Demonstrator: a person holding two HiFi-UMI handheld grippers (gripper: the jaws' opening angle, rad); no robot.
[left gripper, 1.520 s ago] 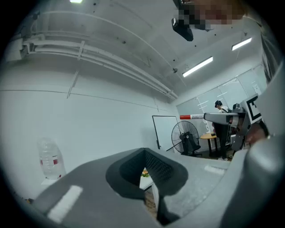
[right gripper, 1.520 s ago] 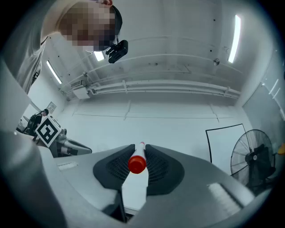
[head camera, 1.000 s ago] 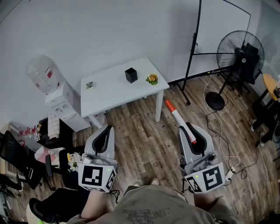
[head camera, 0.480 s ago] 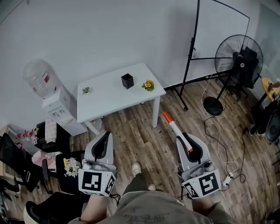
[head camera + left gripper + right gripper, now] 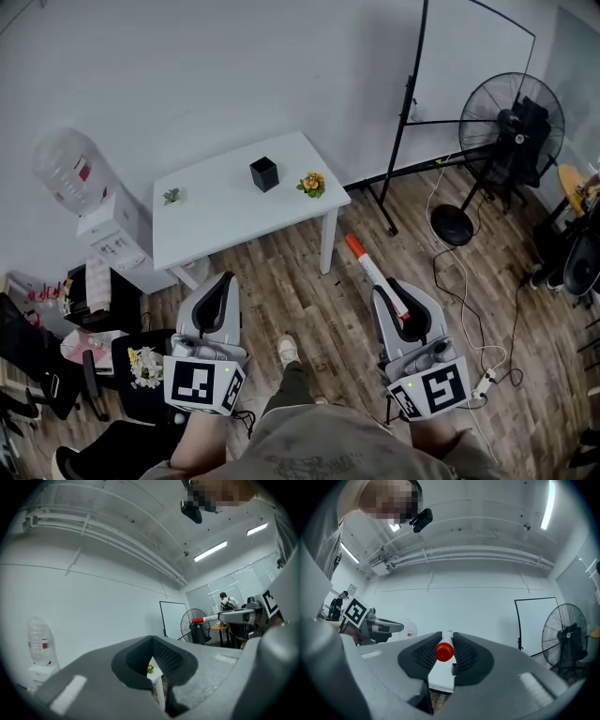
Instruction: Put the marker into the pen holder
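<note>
The black square pen holder (image 5: 263, 173) stands on a white table (image 5: 225, 220) by the far wall, well ahead of both grippers. My right gripper (image 5: 394, 292) is shut on a white marker (image 5: 373, 275) with a red cap, which pokes forward past the jaws over the wooden floor. The right gripper view shows the red cap (image 5: 444, 651) end-on between the pads of the right gripper (image 5: 444, 639). My left gripper (image 5: 217, 286) is held level at my left, shut with nothing in it. Its jaws (image 5: 152, 641) frame the table's corner (image 5: 157, 677).
Orange flowers (image 5: 311, 183) and a tiny plant (image 5: 172, 196) share the table. A water dispenser (image 5: 103, 234) stands left, a whiteboard stand (image 5: 405, 112) and floor fan (image 5: 511, 122) right. Cables (image 5: 464, 281) cross the floor. Chairs and clutter (image 5: 56, 347) sit at the lower left.
The table has slid left and slightly down in the head view as the person walks. A shoe has come into view below. Both grippers keep their hold and pose.
</note>
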